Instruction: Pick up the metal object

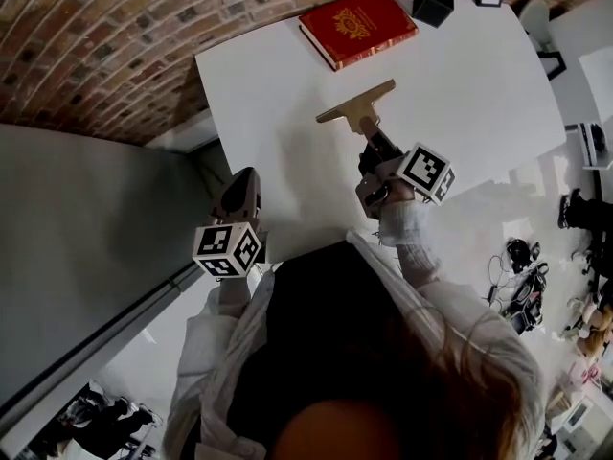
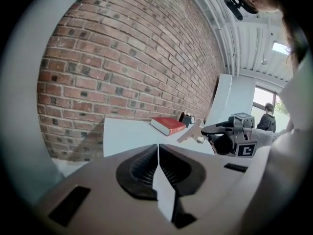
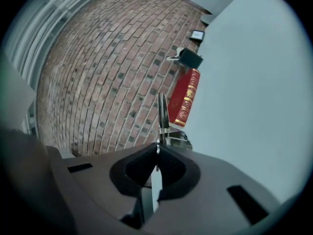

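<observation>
Metal object (image 1: 356, 106): gold-coloured, flat, T-shaped, with a small spring at the stem. It sits over the middle of the white rectangular table (image 1: 479, 84), crossbar toward the brick wall (image 1: 96, 36), stem toward the person. Whether it is clear of the tabletop cannot be judged.

Right gripper (image 1: 369, 132): claw pressed together on the stem end of the metal object. In the right gripper view the piece stands edge-on, straight up from between the pads.

Left gripper (image 1: 244, 175): claw pressed together, nothing between the pads. It is held off the table's left edge, well apart from the object.

Red hardback book with gold emblem (image 1: 357, 25) lies flat near the far edge. Small black box (image 1: 432, 3) is just beside it.
</observation>
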`<state>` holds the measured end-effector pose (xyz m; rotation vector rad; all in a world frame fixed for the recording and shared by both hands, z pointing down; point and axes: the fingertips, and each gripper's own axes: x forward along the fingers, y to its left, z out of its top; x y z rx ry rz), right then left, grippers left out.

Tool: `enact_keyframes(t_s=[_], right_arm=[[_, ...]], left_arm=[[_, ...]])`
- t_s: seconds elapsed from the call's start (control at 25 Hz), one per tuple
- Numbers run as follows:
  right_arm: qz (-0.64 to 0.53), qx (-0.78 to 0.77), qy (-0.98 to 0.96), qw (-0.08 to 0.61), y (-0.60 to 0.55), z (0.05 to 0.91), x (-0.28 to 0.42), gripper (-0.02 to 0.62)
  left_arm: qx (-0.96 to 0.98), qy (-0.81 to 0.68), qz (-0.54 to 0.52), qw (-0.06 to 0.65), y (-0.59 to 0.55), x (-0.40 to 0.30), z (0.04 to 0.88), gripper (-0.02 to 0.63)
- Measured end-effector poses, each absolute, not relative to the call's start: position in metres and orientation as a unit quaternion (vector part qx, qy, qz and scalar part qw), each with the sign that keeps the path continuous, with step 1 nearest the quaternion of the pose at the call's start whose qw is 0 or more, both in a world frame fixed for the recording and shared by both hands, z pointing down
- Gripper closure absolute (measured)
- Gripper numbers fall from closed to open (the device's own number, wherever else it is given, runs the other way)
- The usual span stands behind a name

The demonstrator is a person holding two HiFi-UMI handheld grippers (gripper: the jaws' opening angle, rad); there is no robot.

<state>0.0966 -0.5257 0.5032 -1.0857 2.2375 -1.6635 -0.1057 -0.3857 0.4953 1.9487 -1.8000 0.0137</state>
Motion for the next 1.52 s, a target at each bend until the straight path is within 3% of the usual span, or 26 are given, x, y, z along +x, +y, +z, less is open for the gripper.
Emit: enact_keyframes(t_s=[0.56, 1.04, 1.52], right_arm=[[-0.403, -0.363, 0.84, -0.009, -0.416, 0.459, 0.079, 0.583], [-0.211, -0.367, 0.896, -0.135, -0.314, 0.462, 0.07, 0.583], [-0.133, -0.32, 0.914, -0.21, -0.263, 0.478, 0.055, 0.583]], left_arm=[[0.726, -0.657, -0.011, 0.204, -0.299, -0.112, 0.46, 0.583], [0.711, -0.677, -0.001, 0.192, -0.203, -0.127, 0.462, 0.583], [0.703, -0.692, 0.009, 0.163, -0.155, -0.146, 0.45, 0.583]])
